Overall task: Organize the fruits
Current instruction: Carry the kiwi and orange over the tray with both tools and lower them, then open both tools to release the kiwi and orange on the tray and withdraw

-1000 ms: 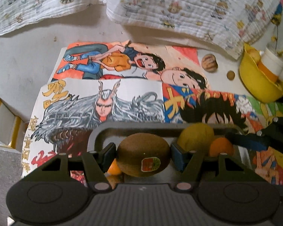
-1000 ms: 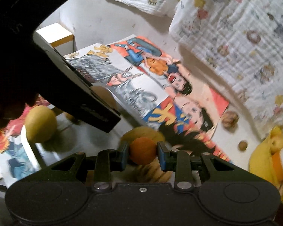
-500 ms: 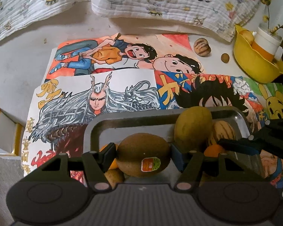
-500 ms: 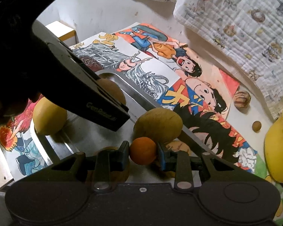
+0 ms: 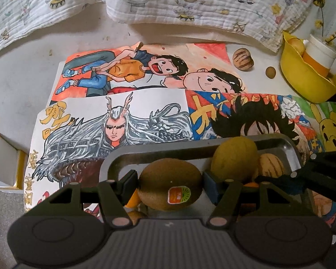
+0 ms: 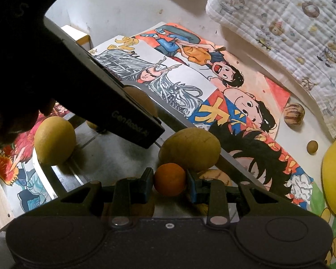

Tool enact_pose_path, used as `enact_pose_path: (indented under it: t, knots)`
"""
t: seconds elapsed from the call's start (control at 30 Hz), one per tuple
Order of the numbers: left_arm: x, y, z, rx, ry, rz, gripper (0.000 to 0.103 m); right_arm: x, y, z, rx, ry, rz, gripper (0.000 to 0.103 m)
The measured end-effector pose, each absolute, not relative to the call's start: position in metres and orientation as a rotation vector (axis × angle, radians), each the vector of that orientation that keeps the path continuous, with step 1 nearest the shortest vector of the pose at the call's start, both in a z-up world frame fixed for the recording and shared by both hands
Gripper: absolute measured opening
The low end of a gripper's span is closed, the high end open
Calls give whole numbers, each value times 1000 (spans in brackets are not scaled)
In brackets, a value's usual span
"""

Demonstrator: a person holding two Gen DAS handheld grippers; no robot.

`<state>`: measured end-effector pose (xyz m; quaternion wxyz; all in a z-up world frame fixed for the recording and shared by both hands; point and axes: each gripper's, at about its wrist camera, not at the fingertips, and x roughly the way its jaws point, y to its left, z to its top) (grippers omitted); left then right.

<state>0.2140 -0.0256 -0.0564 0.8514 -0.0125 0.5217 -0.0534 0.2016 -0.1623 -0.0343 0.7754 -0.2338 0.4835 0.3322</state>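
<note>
Brown kiwi (image 5: pixel 169 185) stays clamped in left claw (image 5: pixel 169 185), orange (image 6: pixel 169 179) in right claw (image 6: pixel 169 180); tray (image 5: pixel 289 144) view shifted

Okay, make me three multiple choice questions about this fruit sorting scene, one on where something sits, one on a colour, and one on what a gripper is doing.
1. Where does the striped walnut-like fruit lie?
A. in the metal tray
B. on the bare tabletop beside the drawings, near the yellow bowl
C. between gripper fingers

2. What colour is the small round fruit in the right gripper?
A. orange
B. green
C. purple

3. What is the left gripper doing?
A. hanging open and empty
B. closed on a kiwi with a sticker
C. gripping the tray rim

Answers: 1 B, it sits off the paper, left of the yellow bowl, with the metal tray much nearer the camera. 2 A, it is plainly orange between the pads. 3 B, both pads press the brown kiwi, sticker facing the camera.
</note>
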Motion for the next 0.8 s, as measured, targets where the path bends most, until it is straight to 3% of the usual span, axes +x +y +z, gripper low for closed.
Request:
enact_pose_path:
  t: [0.3,0.47,0.6,0.8]
  knots:
    - [216,-24,-61,1,1120,-129,68,203,-161,-36,-504,1057,712,34]
    - [215,-19,-56,-43,1130,-129,69,201,-163,-33,-516,1050,707,41]
    - [212,-10,-41,-68,1092,-112,77,195,-168,-26,-519,1043,685,45]
    - [200,2,-19,-73,1036,-93,90,181,-174,-6,-474,1030,641,62]
